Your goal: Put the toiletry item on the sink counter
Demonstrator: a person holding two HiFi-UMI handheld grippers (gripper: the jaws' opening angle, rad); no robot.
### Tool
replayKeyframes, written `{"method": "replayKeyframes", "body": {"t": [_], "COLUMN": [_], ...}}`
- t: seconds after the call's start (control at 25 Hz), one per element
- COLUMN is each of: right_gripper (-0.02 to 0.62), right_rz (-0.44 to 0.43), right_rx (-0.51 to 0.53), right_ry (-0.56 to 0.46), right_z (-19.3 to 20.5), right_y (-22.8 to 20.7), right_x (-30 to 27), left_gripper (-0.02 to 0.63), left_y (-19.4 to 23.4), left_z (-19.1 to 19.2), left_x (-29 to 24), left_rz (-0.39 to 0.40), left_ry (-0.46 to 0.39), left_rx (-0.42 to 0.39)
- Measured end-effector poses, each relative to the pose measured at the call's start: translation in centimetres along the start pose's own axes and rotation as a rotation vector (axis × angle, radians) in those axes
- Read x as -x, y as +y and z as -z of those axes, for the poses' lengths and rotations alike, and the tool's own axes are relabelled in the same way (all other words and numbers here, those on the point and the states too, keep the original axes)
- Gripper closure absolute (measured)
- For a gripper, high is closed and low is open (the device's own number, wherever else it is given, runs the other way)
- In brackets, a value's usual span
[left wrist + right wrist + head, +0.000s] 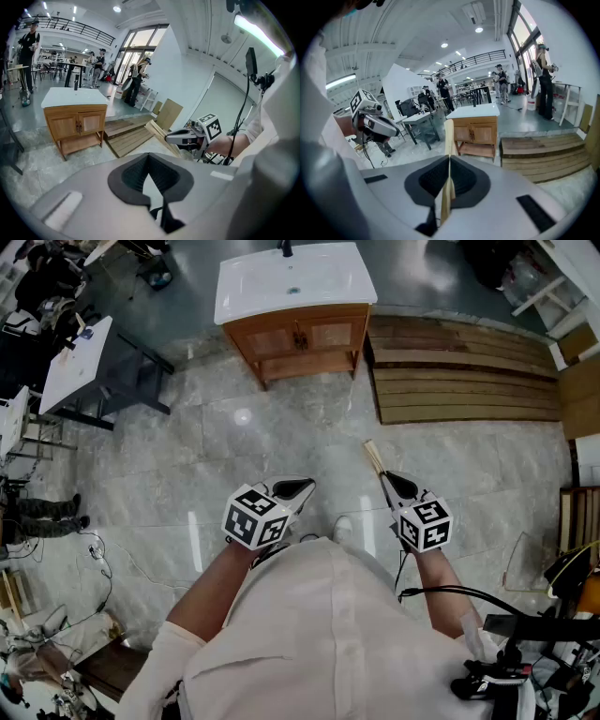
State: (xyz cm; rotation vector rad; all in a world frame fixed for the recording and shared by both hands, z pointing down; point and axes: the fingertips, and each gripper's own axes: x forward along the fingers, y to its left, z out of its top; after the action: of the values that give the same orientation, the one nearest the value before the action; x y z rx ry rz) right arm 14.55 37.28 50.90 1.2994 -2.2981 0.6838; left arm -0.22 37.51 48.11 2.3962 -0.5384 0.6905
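Right gripper point(449, 158) clamped on slim wooden toiletry item point(449, 135), left gripper point(149, 155) pressed together with nothing between, sink counter point(248, 292) well ahead across tiled floor point(281, 442)

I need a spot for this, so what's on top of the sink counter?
On the white sink counter only a dark faucet at its far edge and the basin's drain show. Its closed cabinet doors hide whatever is below.
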Motion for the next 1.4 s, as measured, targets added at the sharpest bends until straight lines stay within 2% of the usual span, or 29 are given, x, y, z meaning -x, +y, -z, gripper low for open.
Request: {"method": "replayKeyframes", "body": {"t": [0.28,0.6,0.88,1.12,1.4], "right_gripper": [0.589,0.589,0.588,0.589,0.589], "right_rz": [-0.008,0.031,0.069,0.061,0.032], "right_rx": [0.005,-0.065,-0.118,-0.100,-0.063], "right_ry": [-0.009,-0.022,-0.024,-0.012,-0.051], "right_z": [-2.3,-3.7,-4.0,-6.8,-14.4], "right_y": [5.6,10.6,12.8,8.6,0.2], "right_x": [-3.5,-7.4,-10.1,-13.5,-18.3], "left_gripper": [0.600,0.600,0.600,0.600,0.600], "left_y": [4.2,9.6,13.5,16.9,21.1], "left_z": [2.4,4.8,6.1,2.0,-7.1], "left_x": [5.6,11.9,13.3,10.4,5.9], "left_rz": [-0.027,-0.013,0.009,0.012,-0.034], "left_ry": [-0.014,-0.042,-0.024,-0.033,-0.035], "left_rx": [-0.010,0.028,0.036,0.043,0.015]}}
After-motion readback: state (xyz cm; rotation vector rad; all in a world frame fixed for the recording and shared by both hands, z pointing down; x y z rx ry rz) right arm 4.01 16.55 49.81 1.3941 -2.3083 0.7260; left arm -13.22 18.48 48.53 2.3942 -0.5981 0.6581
